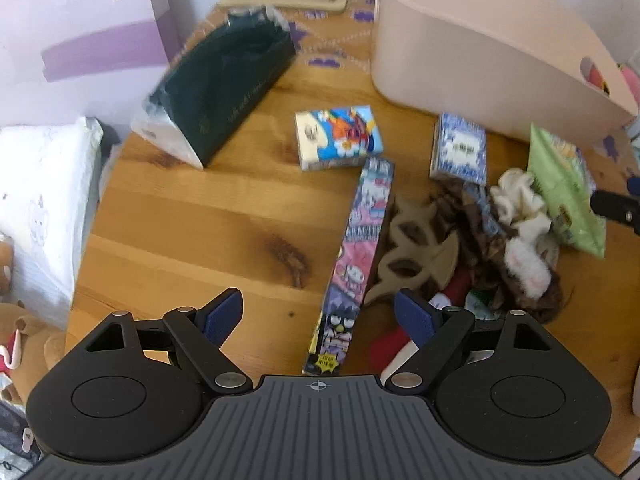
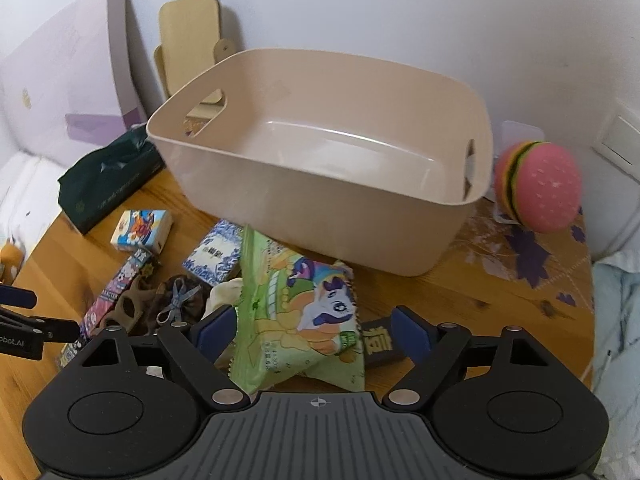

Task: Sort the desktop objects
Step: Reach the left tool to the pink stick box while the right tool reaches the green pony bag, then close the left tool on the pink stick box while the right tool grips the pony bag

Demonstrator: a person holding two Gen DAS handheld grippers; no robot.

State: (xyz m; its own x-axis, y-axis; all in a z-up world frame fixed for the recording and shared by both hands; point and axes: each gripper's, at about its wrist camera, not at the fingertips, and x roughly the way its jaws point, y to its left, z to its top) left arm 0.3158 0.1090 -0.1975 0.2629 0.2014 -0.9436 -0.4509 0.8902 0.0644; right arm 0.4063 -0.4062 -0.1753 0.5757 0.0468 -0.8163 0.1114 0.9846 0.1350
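My left gripper (image 1: 320, 316) hangs open over the wooden desk (image 1: 208, 216). The lower end of a long cartoon-printed box (image 1: 360, 248) lies between its blue pads, touching neither. My right gripper (image 2: 314, 332) is open around a green pony snack pouch (image 2: 304, 312). Its left pad is close to the pouch's edge and its right pad is clear of it. The empty beige bin (image 2: 320, 220) stands just behind the pouch. Two small tissue packs, one colourful (image 1: 338, 138) and one blue-and-white (image 1: 458, 148), lie in front of the bin.
A dark green tissue bag (image 1: 224, 92) lies at the back left. A beige hair clip (image 1: 412, 256) and a pile of scrunchies (image 1: 516, 216) sit right of the long box. A small black packet (image 2: 380, 346) lies by my right pad, and a pink burger toy (image 2: 538, 186) sits right of the bin.
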